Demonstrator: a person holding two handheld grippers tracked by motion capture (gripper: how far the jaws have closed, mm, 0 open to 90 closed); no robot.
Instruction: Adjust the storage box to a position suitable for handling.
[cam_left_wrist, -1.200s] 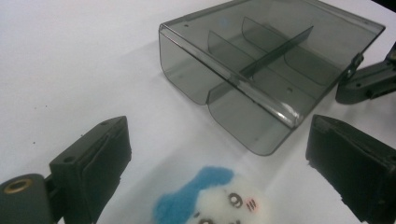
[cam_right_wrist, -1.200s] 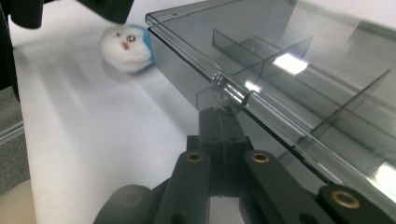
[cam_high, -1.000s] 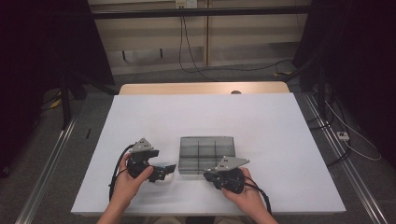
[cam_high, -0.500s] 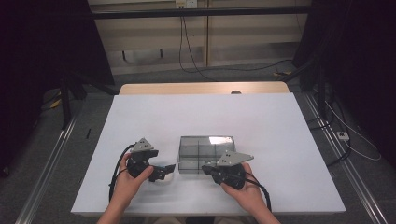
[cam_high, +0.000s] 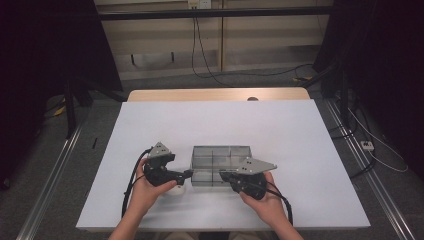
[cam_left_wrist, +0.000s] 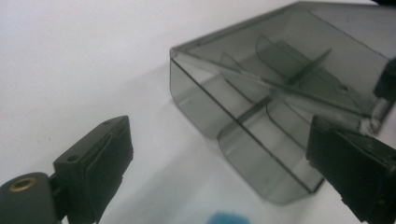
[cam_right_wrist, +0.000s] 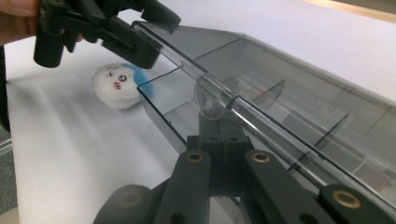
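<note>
Each bare-armed hand carries a black hand-held gripper. The left hand-held gripper (cam_high: 186, 173) wears a small grey three-cornered plate with dark screw dots on top, and a black cable loops from its body. The right hand-held gripper (cam_high: 223, 175) has a longer grey pointed plate and its own black cable. Seen close, the jaws are matt black blocks with brass-coloured threaded inserts in their linkage arms.
</note>
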